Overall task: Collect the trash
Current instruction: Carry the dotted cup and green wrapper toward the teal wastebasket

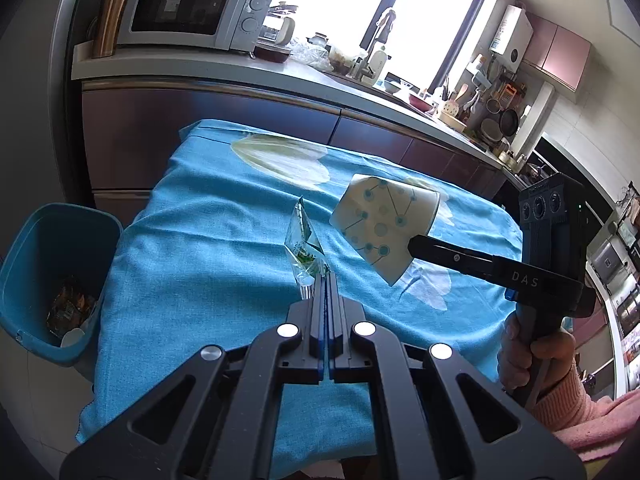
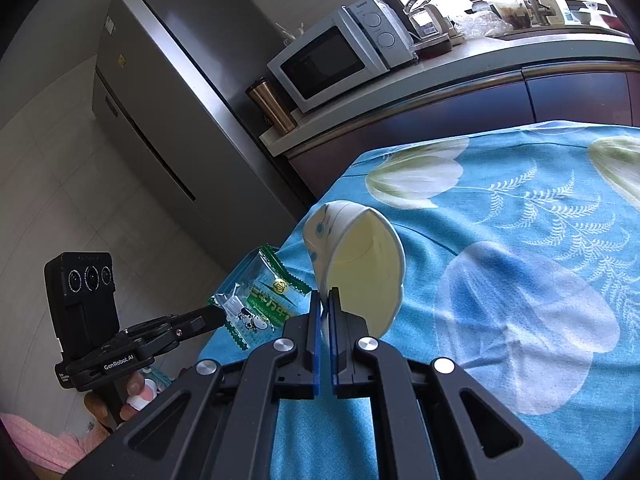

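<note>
In the left wrist view, the left claw (image 1: pixel 325 280) fills the bottom centre of the frame, its two fingers pressed together on the lower edge of a clear snack wrapper (image 1: pixel 303 244) with green print. The wrapper stands up from the fingertips at mid-frame, held above the blue flowered tablecloth (image 1: pixel 208 240) that covers the table. To its right, the right claw (image 1: pixel 412 246) reaches in from the right edge, clamped on the rim of a crushed paper cup (image 1: pixel 380 224) with blue dots and lines; the cup hangs tilted above the cloth. A hand (image 1: pixel 536 356) in a pink sleeve grips that tool's handle at lower right. At the left edge, beside and below the table, stands a blue trash bin (image 1: pixel 24 264) with some wrappers already inside. Farther back, across the top of the frame, runs a kitchen counter (image 1: pixel 200 66) carrying a white microwave (image 1: pixel 192 8).

In the right wrist view, the same claw (image 2: pixel 325 294) sits at bottom centre, its fingers closed on the cup's (image 2: pixel 360 272) flattened rim, the pale inside of the cup facing the camera. Left of it, the other claw (image 2: pixel 218 314) comes in from the lower left, pinching the wrapper (image 2: pixel 260 304) near the table's edge. A grey refrigerator (image 2: pixel 168 92) rises in the upper left.
</note>
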The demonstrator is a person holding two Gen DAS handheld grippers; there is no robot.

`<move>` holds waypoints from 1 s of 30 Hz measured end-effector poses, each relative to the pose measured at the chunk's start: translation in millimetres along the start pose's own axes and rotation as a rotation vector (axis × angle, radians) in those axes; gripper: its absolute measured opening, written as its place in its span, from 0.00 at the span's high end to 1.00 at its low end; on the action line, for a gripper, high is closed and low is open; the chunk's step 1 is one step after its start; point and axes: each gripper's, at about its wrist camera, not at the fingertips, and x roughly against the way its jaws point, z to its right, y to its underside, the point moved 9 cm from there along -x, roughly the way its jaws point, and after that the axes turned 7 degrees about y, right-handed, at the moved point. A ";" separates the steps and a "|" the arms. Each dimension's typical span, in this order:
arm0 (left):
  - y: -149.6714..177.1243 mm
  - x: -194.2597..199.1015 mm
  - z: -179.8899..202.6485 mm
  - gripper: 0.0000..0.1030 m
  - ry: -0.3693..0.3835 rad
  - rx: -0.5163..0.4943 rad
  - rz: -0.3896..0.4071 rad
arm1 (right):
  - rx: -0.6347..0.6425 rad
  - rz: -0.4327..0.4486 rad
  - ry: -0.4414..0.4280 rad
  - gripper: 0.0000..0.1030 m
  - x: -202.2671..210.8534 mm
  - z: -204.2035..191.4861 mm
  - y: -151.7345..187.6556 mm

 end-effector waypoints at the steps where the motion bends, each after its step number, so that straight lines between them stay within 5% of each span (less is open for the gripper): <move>1: -0.4 1.5 -0.8 0.99 -0.005 0.000 0.002 | 0.003 -0.003 -0.002 0.97 -1.6 -1.9 0.6; 30: -4.9 54.6 -44.8 0.99 -0.118 0.031 0.047 | 0.081 -0.072 -0.082 0.97 -47.8 -59.7 3.1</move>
